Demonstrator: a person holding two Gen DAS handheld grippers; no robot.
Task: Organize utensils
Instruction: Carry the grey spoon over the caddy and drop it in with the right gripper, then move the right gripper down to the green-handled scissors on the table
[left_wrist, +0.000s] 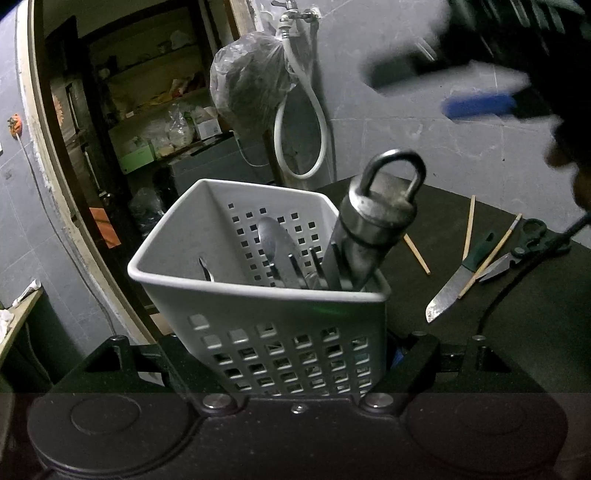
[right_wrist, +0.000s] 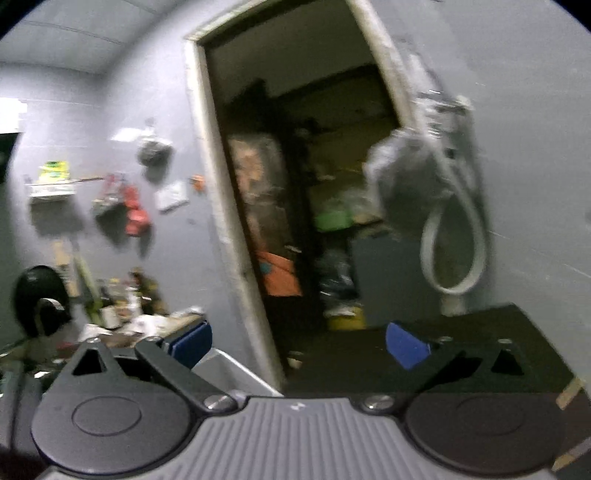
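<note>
Both views dim, flat indoor light with no clear source; the doorway (left_wrist: 147, 122) interior is darker than the grey wall (left_wrist: 424, 155), and the black bench (left_wrist: 517, 332) swallows detail. Left wrist view is mostly sharp on the white basket (left_wrist: 229, 295) with a soft sheen on the metal cylinder (left_wrist: 373, 221), but the right tool (left_wrist: 443, 88) at top right is a motion smear; heavy fisheye bowing at the edges, dark corners. Right wrist view is motion-blurred throughout, hose (right_wrist: 454, 236) and bag (right_wrist: 402, 184) smeared, with a blown-out bright patch (right_wrist: 13, 114) at the left edge.
</note>
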